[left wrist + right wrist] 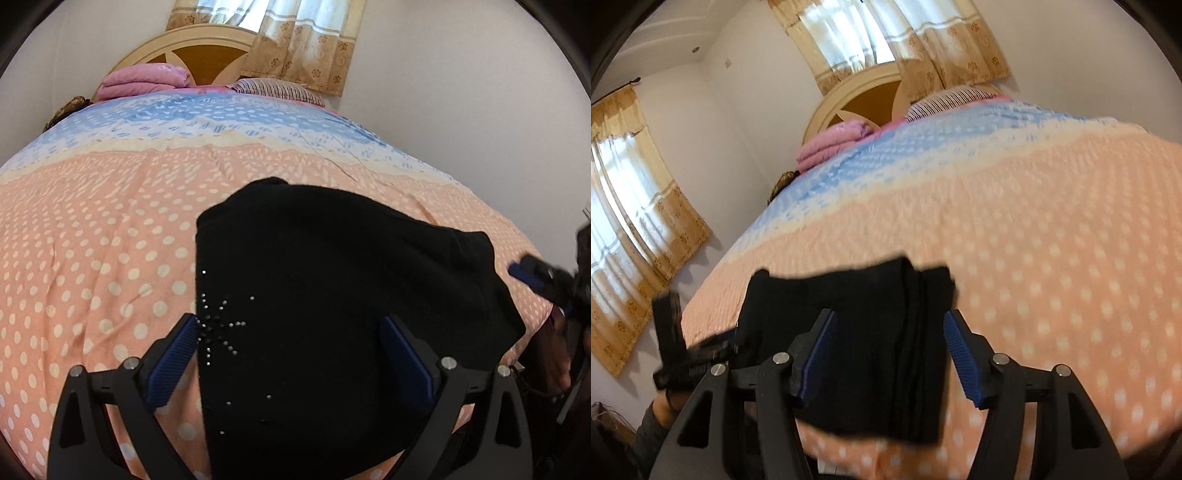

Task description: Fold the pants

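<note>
1. Left claw [291, 354] spread wide, released, over folded black pants [332, 280] with rhinestone studs.
2. Right claw [890, 354] likewise released, straddling the stacked folds.
3. Pants lie on bed [110, 229]; polka-dot cover, pink blanket [144, 79] at the headboard.

You have one pair of black pants [332, 295], two grippers [291, 332] [890, 328], one bed [110, 221], one pink folded blanket [144, 79], one striped pillow [273, 90] and two curtained windows [886, 33] [624, 206].

Black pants [332, 280] (tiny silver studs) lie on a peach, white-dotted, blue-banded bedspread [110, 229].
</note>
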The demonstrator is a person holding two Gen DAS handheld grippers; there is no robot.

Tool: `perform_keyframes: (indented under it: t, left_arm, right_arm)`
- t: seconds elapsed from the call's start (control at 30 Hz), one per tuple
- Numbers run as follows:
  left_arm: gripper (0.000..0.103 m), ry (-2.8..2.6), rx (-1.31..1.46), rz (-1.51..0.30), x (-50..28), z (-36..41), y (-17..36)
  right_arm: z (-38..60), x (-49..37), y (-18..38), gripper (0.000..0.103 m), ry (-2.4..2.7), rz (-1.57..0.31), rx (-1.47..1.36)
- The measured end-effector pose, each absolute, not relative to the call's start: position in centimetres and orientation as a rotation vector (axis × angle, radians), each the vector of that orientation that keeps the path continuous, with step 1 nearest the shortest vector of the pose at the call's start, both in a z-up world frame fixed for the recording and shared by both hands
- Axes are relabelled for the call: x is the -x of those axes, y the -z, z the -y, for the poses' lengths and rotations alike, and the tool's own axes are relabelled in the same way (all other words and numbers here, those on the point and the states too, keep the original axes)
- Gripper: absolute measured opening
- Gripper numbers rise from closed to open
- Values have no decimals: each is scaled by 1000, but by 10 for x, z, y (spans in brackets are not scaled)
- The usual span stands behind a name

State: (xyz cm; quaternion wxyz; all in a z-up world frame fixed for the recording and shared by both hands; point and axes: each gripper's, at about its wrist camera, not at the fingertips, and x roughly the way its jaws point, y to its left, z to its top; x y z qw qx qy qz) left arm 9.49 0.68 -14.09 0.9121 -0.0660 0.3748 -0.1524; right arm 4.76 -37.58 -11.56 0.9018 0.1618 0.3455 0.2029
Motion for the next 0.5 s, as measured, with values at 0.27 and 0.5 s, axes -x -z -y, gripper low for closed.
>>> perform_keyframes:
  t: [0.27,0.5]
  left_arm:
    - [100,298,143,-763,-96,-13,139]
    - [103,280,135,-765,-102,-13,142]
  right_arm:
    - [360,-65,121,10,-449,-757,-316]
    - [372,-67,141,10,-347,-790,-296]
